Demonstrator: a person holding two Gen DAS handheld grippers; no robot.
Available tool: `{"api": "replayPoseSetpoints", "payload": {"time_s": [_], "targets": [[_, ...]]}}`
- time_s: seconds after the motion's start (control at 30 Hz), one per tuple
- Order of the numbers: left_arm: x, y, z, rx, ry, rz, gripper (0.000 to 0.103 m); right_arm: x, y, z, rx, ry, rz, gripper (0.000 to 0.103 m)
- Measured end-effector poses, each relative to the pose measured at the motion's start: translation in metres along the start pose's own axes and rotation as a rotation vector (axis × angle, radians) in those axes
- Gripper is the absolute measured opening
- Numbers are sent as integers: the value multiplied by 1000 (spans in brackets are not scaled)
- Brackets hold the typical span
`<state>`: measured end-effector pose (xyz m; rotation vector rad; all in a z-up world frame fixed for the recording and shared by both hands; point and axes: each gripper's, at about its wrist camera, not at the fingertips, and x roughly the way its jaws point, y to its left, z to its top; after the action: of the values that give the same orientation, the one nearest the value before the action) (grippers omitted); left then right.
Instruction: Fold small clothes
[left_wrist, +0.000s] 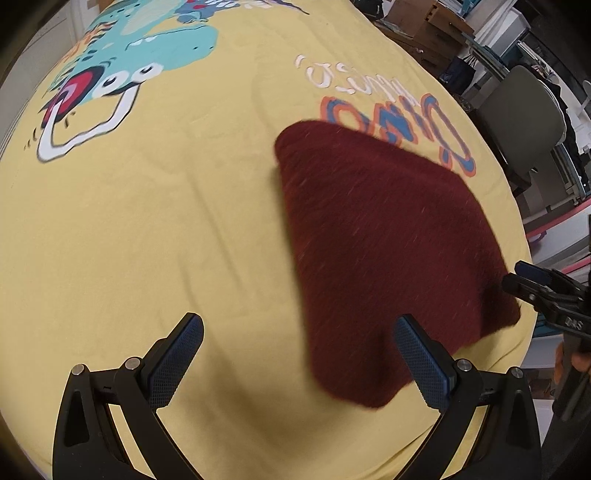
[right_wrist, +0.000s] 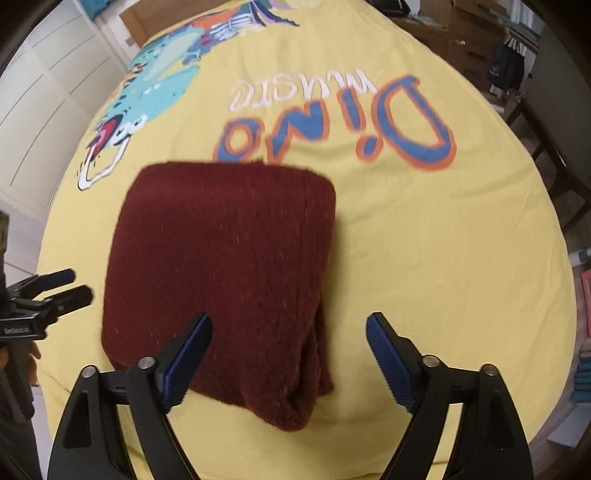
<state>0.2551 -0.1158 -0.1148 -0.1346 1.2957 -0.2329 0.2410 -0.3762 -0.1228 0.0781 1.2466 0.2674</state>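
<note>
A dark red knitted garment (left_wrist: 388, 240) lies folded into a thick square on the yellow printed sheet (left_wrist: 166, 240). It also shows in the right wrist view (right_wrist: 229, 266), with stacked layers at its near right edge. My left gripper (left_wrist: 299, 354) is open and empty, hovering above the sheet beside the garment's near left corner. My right gripper (right_wrist: 290, 350) is open and empty, its jaws spread over the garment's near edge. Each gripper shows at the side of the other's view: the right one (left_wrist: 532, 284) and the left one (right_wrist: 70, 288).
The yellow sheet (right_wrist: 443, 258) with a dinosaur print (right_wrist: 162, 77) and "Dino" lettering (right_wrist: 351, 129) covers the bed. White cupboards (right_wrist: 44, 92) stand to the left. Boxes and drawers (left_wrist: 436, 29), a grey chair (left_wrist: 524, 114) and clutter stand beyond the far right edge.
</note>
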Motion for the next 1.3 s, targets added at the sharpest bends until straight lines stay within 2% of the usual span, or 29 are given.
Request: {"api": "replayPoseSetpoints", "payload": {"time_s": [0.03, 0.17, 0.3, 0.4, 0.5, 0.57, 0.63, 0.8, 0.9, 0.93, 0.97, 1.0, 1.07, 1.17, 1.23, 1.3], "targets": [[3, -6, 7, 0, 2, -5, 102, 1, 1, 4, -7, 2, -3, 102], [19, -26, 31, 4, 23, -11, 102, 18, 2, 17, -5, 20, -3, 103], [47, -41, 43, 12, 61, 56, 102, 45, 4, 19, 8, 72, 12, 103], [68, -42, 41, 13, 111, 68, 102, 63, 0, 13, 23, 101, 26, 103], [83, -33, 34, -12, 118, 66, 102, 82, 3, 3, -13, 134, 12, 103], [91, -26, 28, -26, 123, 57, 103, 88, 3, -1, -9, 127, 31, 103], [96, -21, 25, -24, 107, 47, 103, 94, -2, -4, 32, 123, 71, 102], [95, -28, 16, 18, 60, 83, 103, 104, -8, -9, 60, 106, 120, 102], [96, -29, 15, 30, 53, 93, 103, 108, -10, -8, 109, 137, 176, 90], [96, -28, 15, 29, 52, 88, 103, 107, -8, -8, 109, 137, 197, 79], [97, -28, 15, 25, 50, 81, 102, 106, -7, -8, 107, 135, 215, 75], [98, -27, 15, 18, 51, 66, 98, 104, -5, -8, 102, 135, 215, 73], [99, -23, 14, -8, 55, 10, 89, 102, 0, -7, 91, 136, 207, 62], [96, -26, 14, 10, 43, 2, 81, 95, 5, -7, 99, 123, 215, 48], [93, -27, 15, 13, 32, -17, 64, 89, 9, -9, 97, 108, 196, 45], [86, -30, 16, 34, 18, -25, 54, 80, 15, -9, 86, 87, 172, 42]]}}
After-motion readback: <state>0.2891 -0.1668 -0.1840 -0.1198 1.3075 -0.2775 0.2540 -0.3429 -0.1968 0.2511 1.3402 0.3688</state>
